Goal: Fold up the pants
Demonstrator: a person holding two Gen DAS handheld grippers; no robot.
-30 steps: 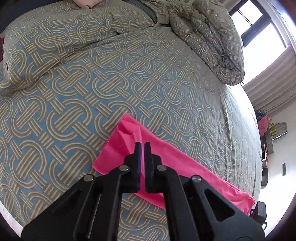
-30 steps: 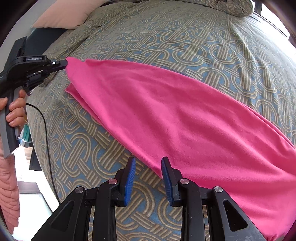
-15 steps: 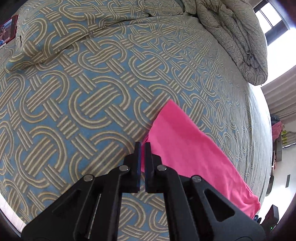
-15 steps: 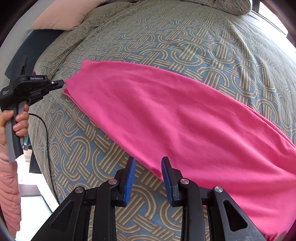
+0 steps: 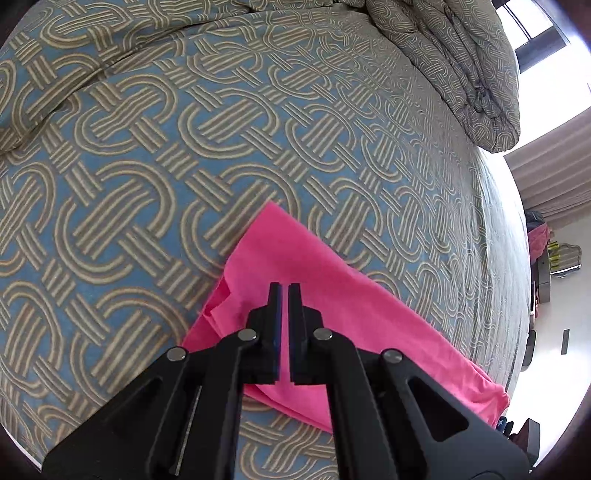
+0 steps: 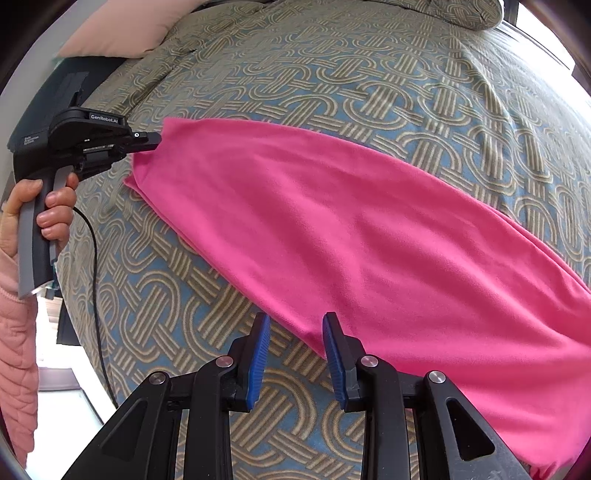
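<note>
Bright pink pants (image 6: 351,229) lie folded lengthwise in a long band across the patterned bed cover (image 6: 369,74). My left gripper (image 5: 284,286) is shut, its tips low over the pants' (image 5: 332,306) narrow end, and no cloth shows between the jaws. The right wrist view has that left gripper (image 6: 157,139) at the far left, tip against the end corner, held by a hand (image 6: 55,210). My right gripper (image 6: 295,317) hovers open at the pants' near edge with nothing between its blue pads (image 6: 258,354).
A rolled duvet (image 5: 461,62) in the same pattern lies at the far side near a bright window (image 5: 546,22). A pale pillow (image 6: 129,26) sits at the head. A black cable (image 6: 94,277) hangs over the bed's left edge beside a pink sleeve (image 6: 14,350).
The left gripper drew off the pants' end, then came back to its corner, lower and closer to the bed. The pants' end now lies flatter. The right gripper has stayed put.
</note>
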